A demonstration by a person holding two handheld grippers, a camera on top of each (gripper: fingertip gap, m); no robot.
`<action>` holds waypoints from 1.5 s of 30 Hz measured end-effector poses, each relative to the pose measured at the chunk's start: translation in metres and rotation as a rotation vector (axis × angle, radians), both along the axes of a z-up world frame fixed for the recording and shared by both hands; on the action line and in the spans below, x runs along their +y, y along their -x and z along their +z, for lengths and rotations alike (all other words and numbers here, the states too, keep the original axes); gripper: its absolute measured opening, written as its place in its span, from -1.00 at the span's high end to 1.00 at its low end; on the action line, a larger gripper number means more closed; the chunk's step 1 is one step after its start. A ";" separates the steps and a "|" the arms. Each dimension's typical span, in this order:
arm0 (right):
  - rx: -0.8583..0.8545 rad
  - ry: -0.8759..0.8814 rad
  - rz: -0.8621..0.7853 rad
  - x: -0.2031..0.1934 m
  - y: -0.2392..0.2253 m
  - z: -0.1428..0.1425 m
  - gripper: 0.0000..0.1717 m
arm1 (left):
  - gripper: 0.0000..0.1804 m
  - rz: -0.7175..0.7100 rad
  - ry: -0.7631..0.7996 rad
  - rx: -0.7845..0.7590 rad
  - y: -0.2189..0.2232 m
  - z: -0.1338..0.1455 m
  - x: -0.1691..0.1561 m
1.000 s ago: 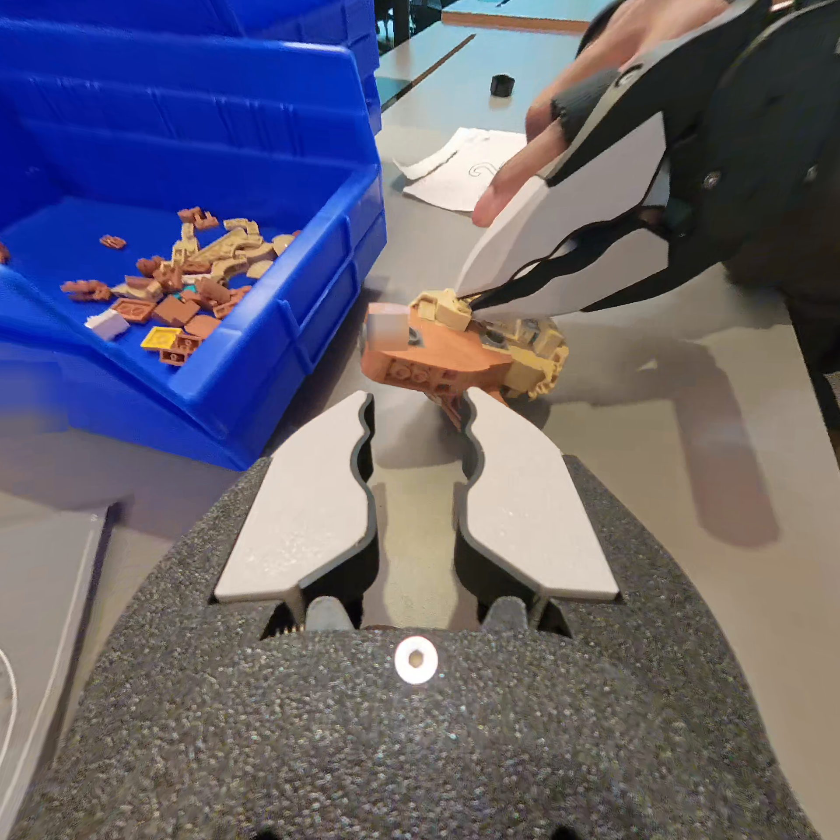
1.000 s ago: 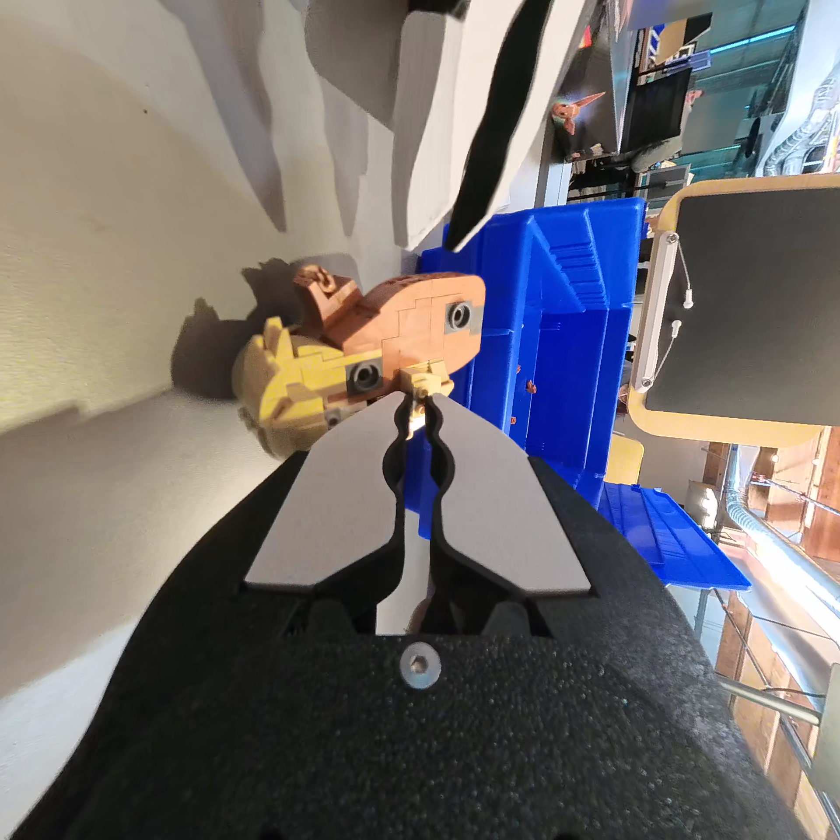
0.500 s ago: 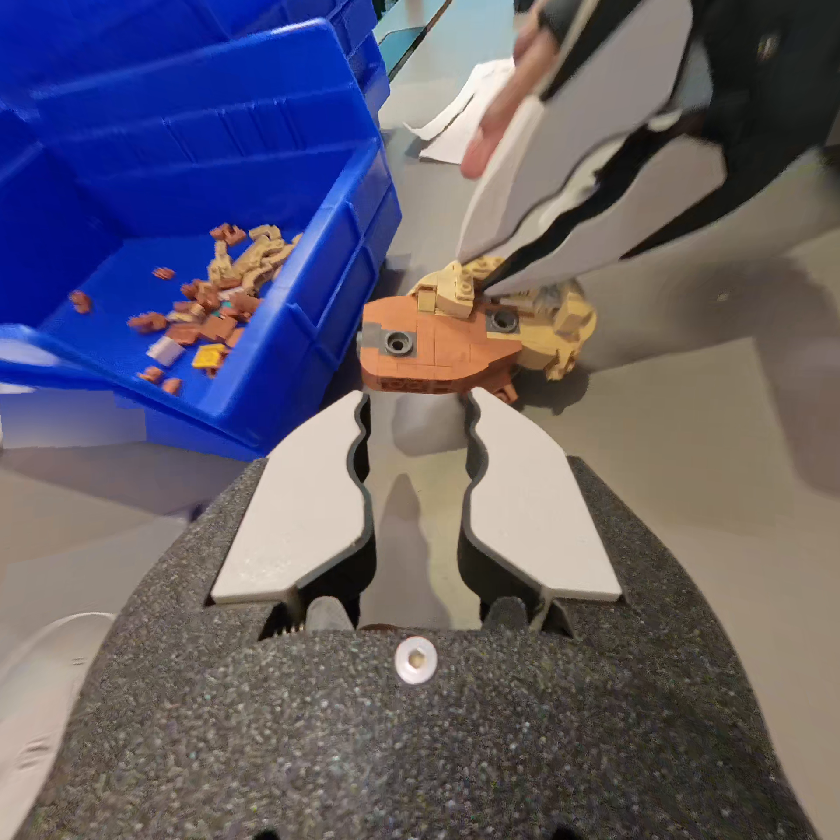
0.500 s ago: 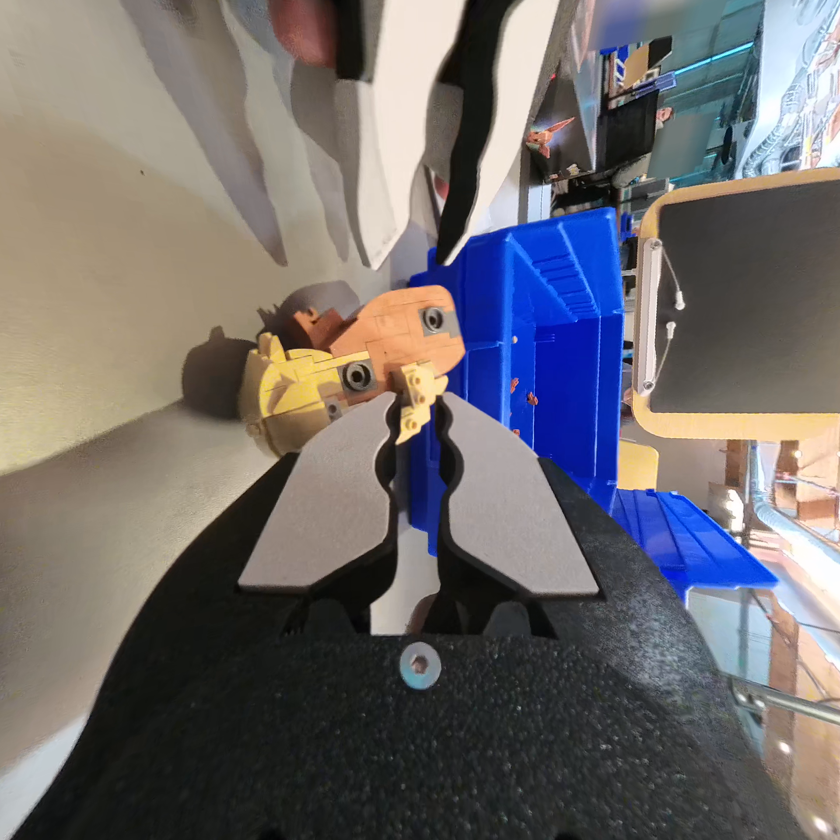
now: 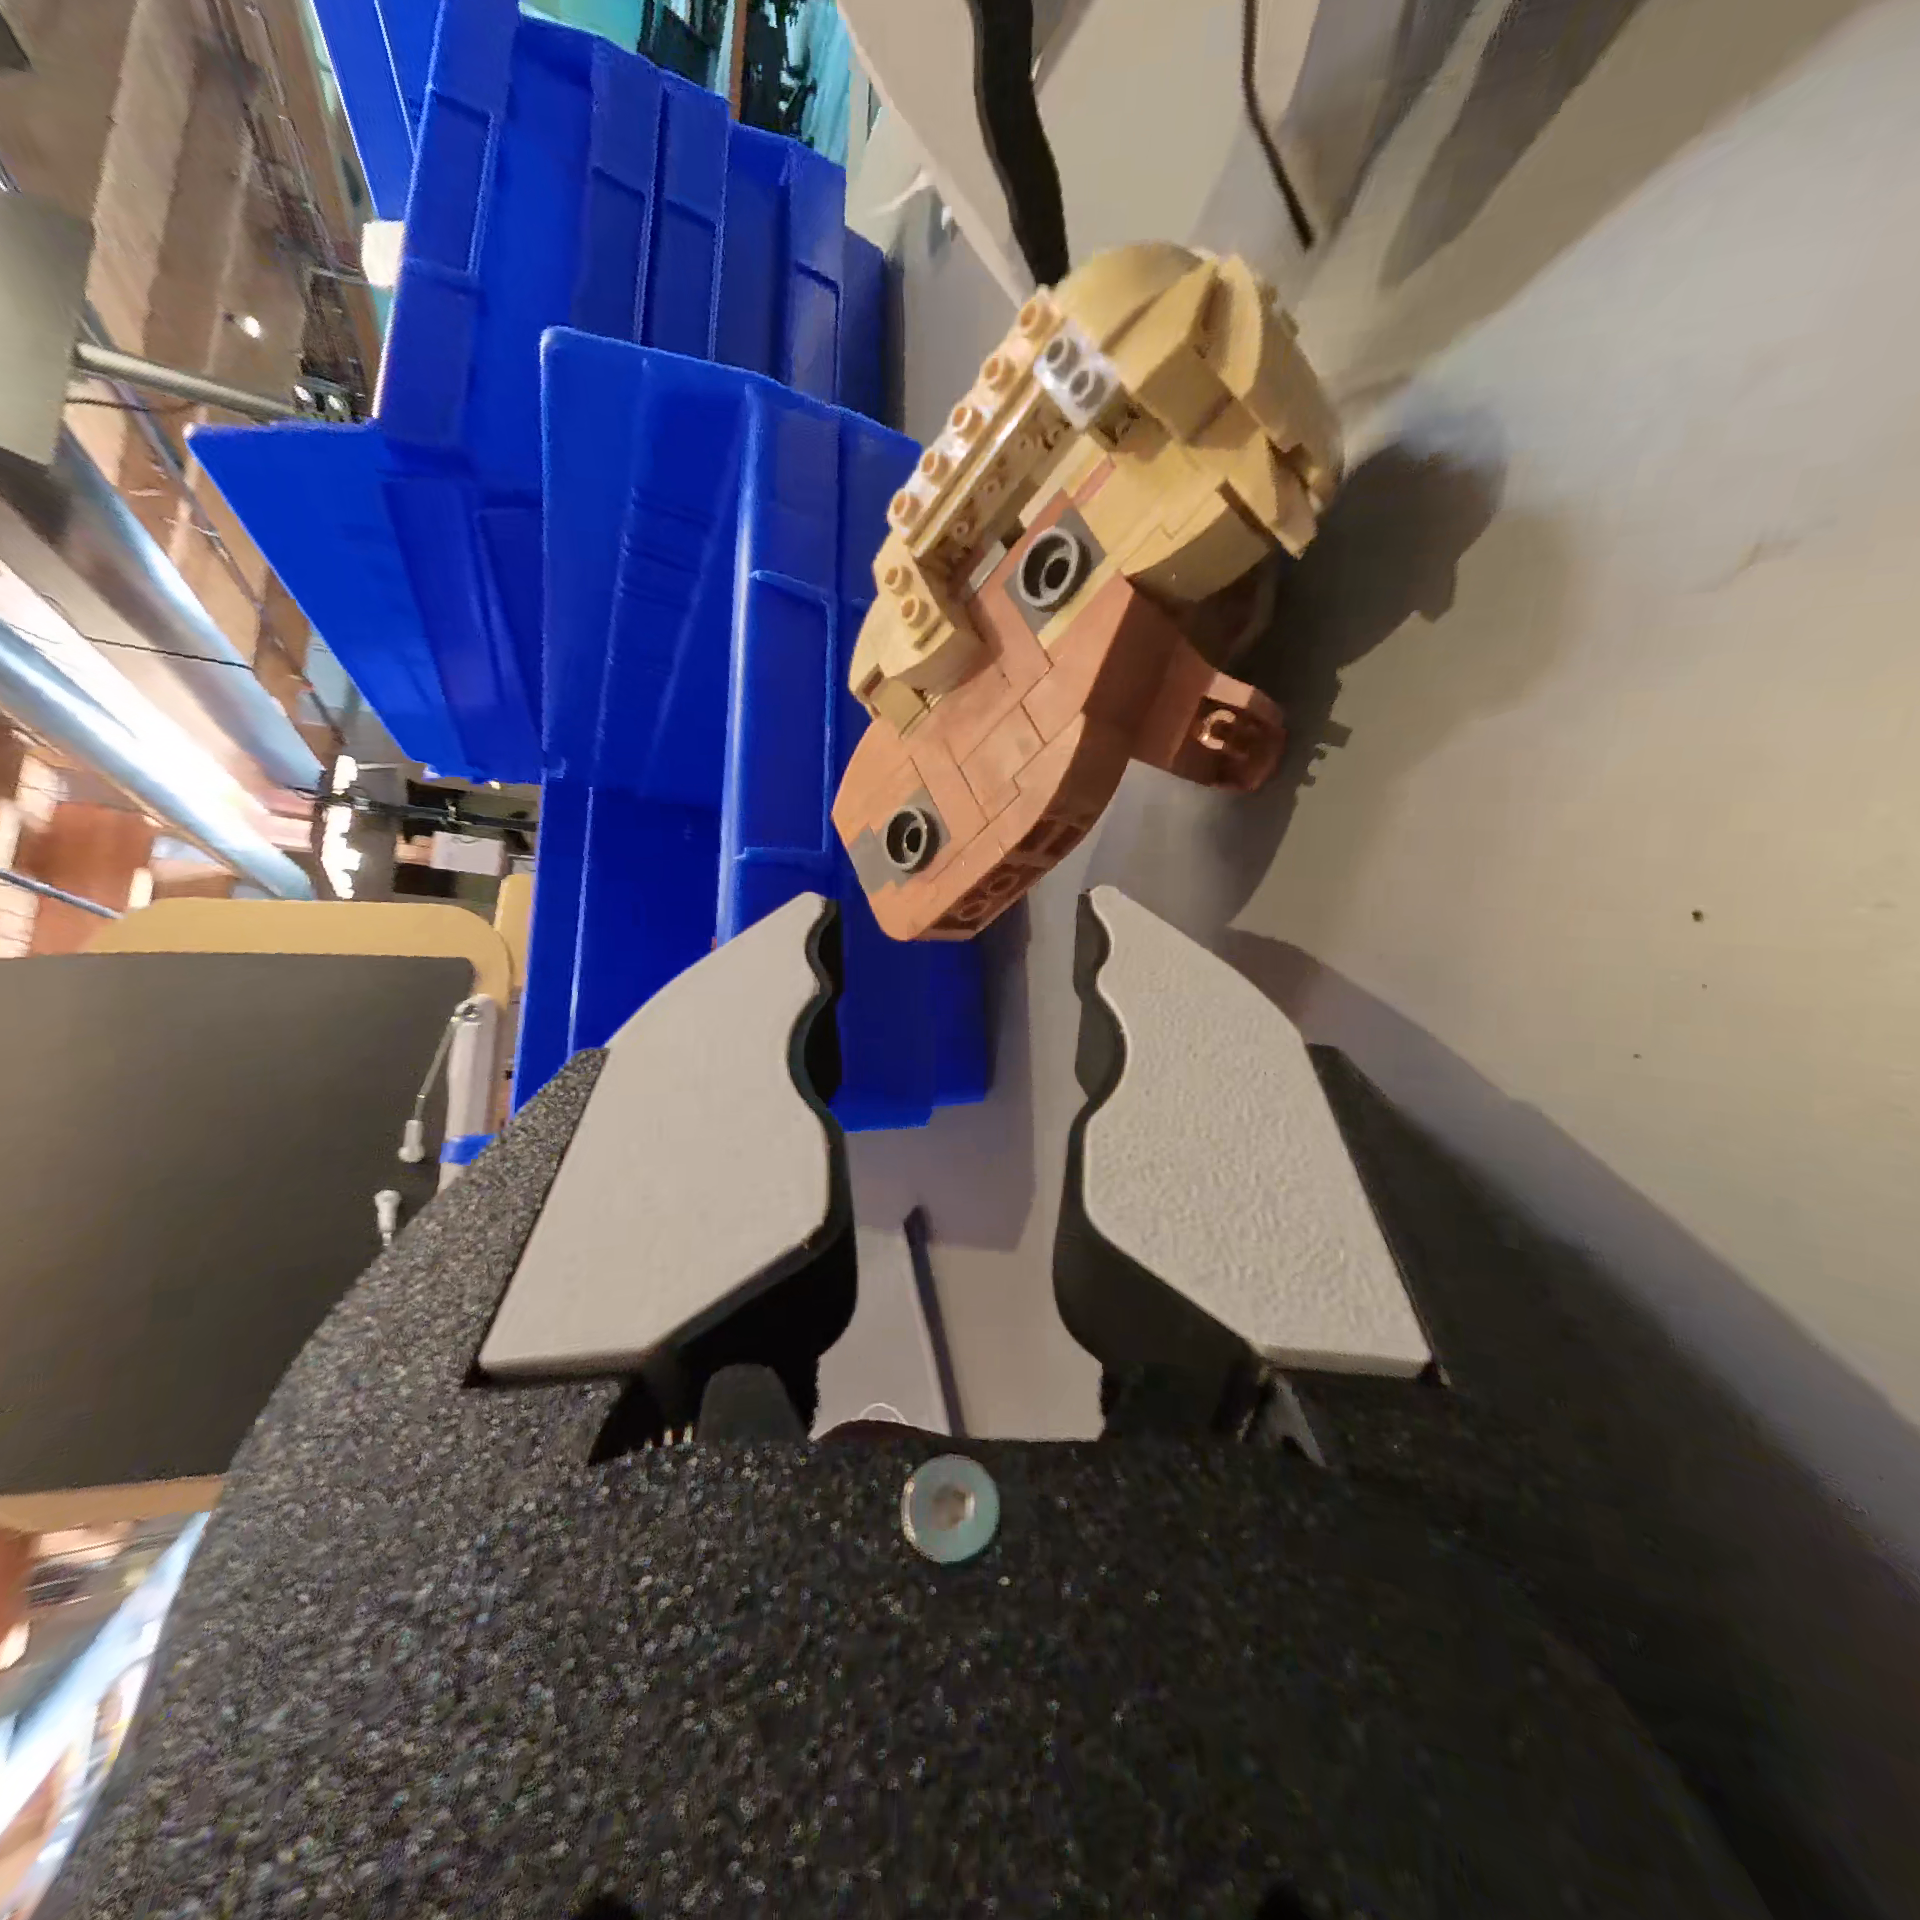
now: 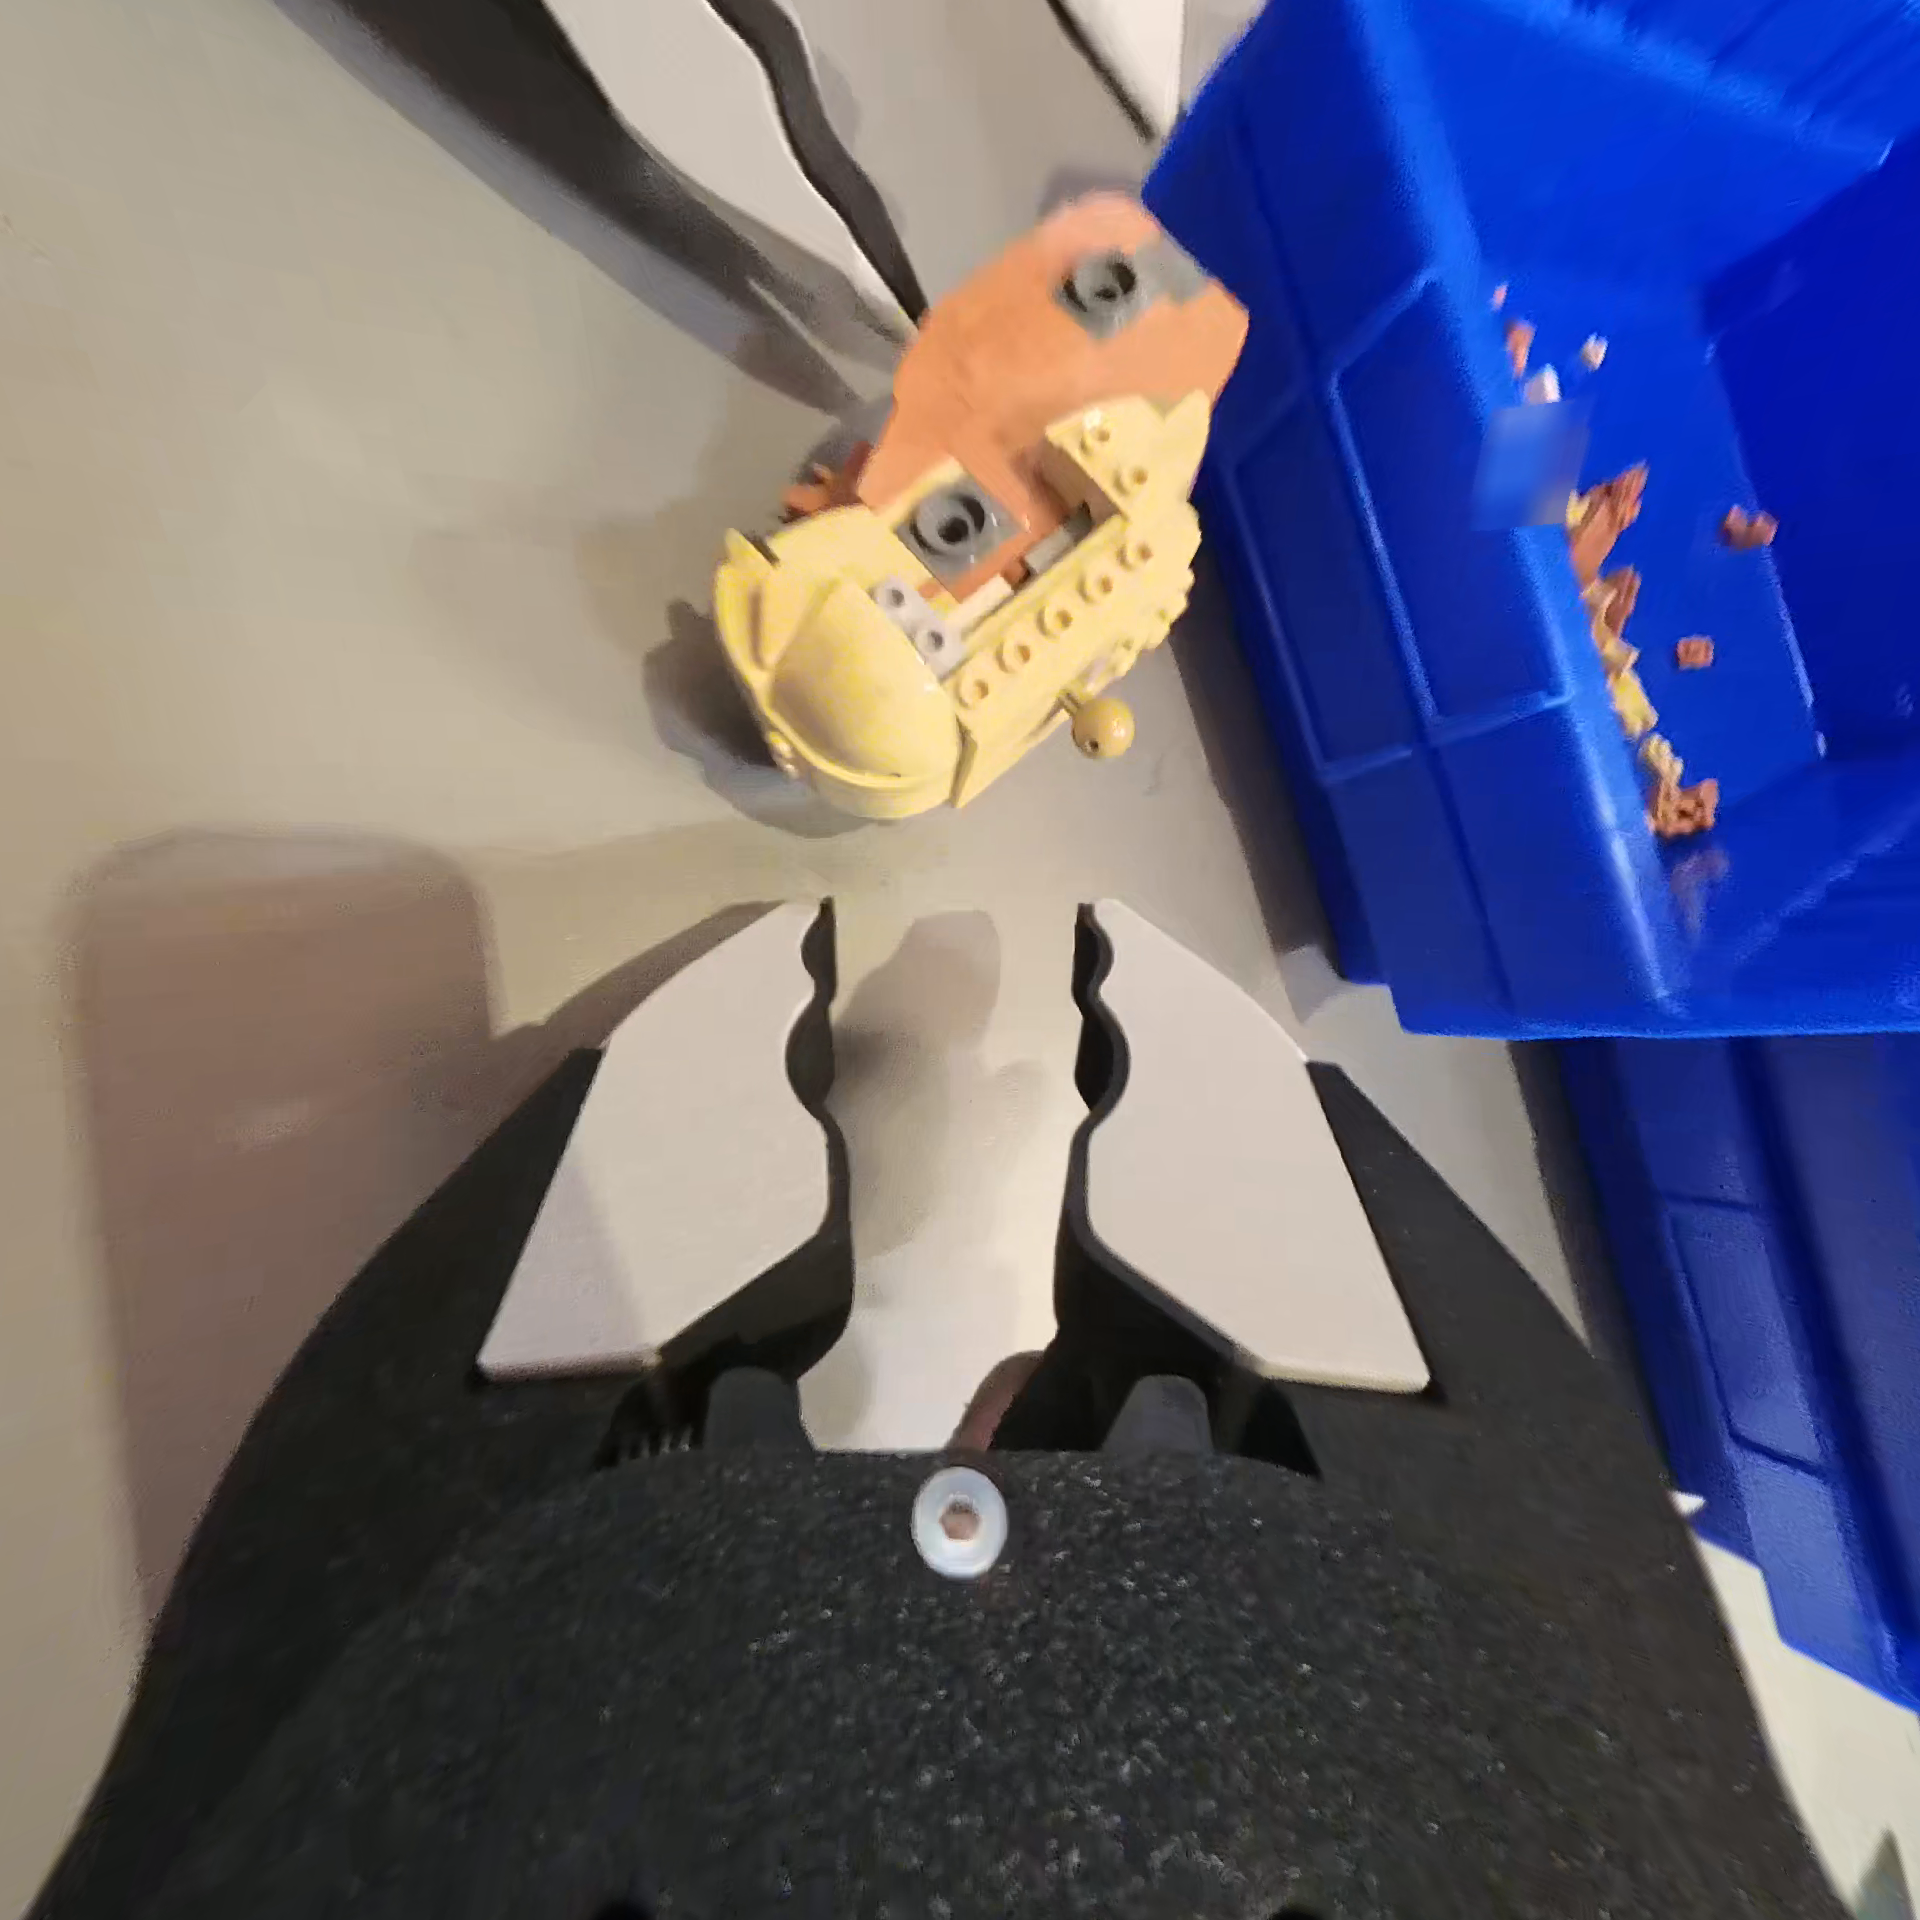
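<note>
Right gripper point(image 6: 951, 914) now back off model point(image 6: 966, 592)

Tan-and-brown brick model point(image 6: 997, 540) lies on the grey table point(image 6: 312, 520), beside the blue bin point(image 6: 1455, 520).

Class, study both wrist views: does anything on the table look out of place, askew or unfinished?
Yes. The tan and brown brick model lies tipped on its side on the grey table, against the blue bin, with bare studs and gaps showing. Loose brown and tan pieces lie scattered inside the bin. Both claws are open, holding nothing.
</note>
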State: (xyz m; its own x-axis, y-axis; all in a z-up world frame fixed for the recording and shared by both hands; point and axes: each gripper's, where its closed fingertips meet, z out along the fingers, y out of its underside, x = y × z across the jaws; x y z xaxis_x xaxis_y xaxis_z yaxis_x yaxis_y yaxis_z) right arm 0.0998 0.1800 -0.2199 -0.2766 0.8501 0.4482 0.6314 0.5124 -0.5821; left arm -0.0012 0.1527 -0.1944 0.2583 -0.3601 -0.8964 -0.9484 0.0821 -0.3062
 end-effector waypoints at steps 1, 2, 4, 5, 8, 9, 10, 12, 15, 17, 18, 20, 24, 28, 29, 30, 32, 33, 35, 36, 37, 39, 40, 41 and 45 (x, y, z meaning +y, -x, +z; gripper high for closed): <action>-0.026 -0.012 -0.028 0.005 0.002 -0.006 0.49 | 0.52 0.001 -0.014 0.022 -0.001 -0.001 0.001; -0.039 -0.019 -0.046 0.008 0.006 -0.010 0.55 | 0.52 0.002 -0.031 0.045 -0.003 -0.001 0.003; -0.031 -0.002 -0.039 0.004 0.014 -0.011 0.52 | 0.52 -0.006 -0.059 0.080 -0.007 -0.001 0.004; -0.025 0.014 -0.022 0.000 0.017 -0.010 0.52 | 0.52 -0.011 -0.067 0.090 -0.010 -0.001 0.005; 0.016 0.028 -0.013 -0.003 0.024 -0.005 0.55 | 0.53 -0.011 -0.084 0.118 -0.016 -0.004 0.006; 0.034 0.037 -0.013 -0.003 0.025 -0.001 0.58 | 0.53 0.003 -0.092 0.135 -0.015 -0.005 0.007; 0.059 0.050 -0.014 -0.003 0.027 0.003 0.62 | 0.53 0.012 -0.090 0.140 -0.014 -0.006 0.008; 0.111 0.096 -0.022 -0.004 0.031 0.013 0.71 | 0.53 0.018 -0.054 0.102 -0.014 -0.011 0.008; 0.140 0.149 -0.043 -0.003 0.037 0.021 0.68 | 0.54 0.025 -0.004 0.011 -0.016 -0.014 0.007; 0.121 0.146 -0.047 -0.002 0.041 0.020 0.65 | 0.54 0.040 0.041 -0.048 -0.017 -0.017 0.006; 0.108 0.141 -0.049 -0.002 0.043 0.020 0.65 | 0.55 0.052 0.062 -0.074 -0.016 -0.018 0.006; 0.108 0.137 -0.048 -0.002 0.047 0.025 0.66 | 0.57 0.070 0.090 -0.126 -0.013 -0.018 0.006; 0.155 0.195 -0.041 -0.007 0.057 0.047 0.67 | 0.58 0.060 0.143 -0.320 -0.014 -0.008 0.001; 0.176 0.248 -0.001 -0.017 0.066 0.069 0.67 | 0.58 0.041 0.231 -0.539 -0.020 0.002 -0.005; 0.168 0.248 0.010 -0.020 0.069 0.073 0.67 | 0.60 0.041 0.265 -0.594 -0.022 0.002 -0.007; 0.164 0.241 0.016 -0.022 0.072 0.077 0.68 | 0.62 0.039 0.293 -0.641 -0.024 0.002 -0.009; 0.156 0.219 0.022 -0.024 0.079 0.082 0.77 | 0.59 0.037 0.343 -0.728 -0.028 0.002 -0.013; 0.151 0.217 0.030 -0.027 0.084 0.083 0.78 | 0.61 0.055 0.372 -0.766 -0.027 0.001 -0.014; 0.130 0.217 0.033 -0.030 0.093 0.080 0.78 | 0.60 0.032 0.366 -0.832 -0.029 0.009 -0.018; 0.111 0.212 0.031 -0.031 0.097 0.075 0.78 | 0.62 0.022 0.361 -0.847 -0.029 0.012 -0.020; 0.095 0.208 0.033 -0.031 0.101 0.070 0.76 | 0.62 0.025 0.356 -0.848 -0.028 0.014 -0.021; 0.090 0.206 0.028 -0.031 0.107 0.063 0.75 | 0.62 0.052 0.349 -0.808 -0.024 0.010 -0.023; 0.107 0.205 0.019 -0.029 0.110 0.063 0.74 | 0.62 0.065 0.349 -0.779 -0.022 0.006 -0.024; 0.134 0.205 0.008 -0.026 0.111 0.066 0.74 | 0.61 0.076 0.352 -0.754 -0.021 0.003 -0.025; 0.236 0.246 -0.019 -0.016 0.095 0.088 0.70 | 0.60 0.082 0.367 -0.738 -0.020 -0.001 -0.026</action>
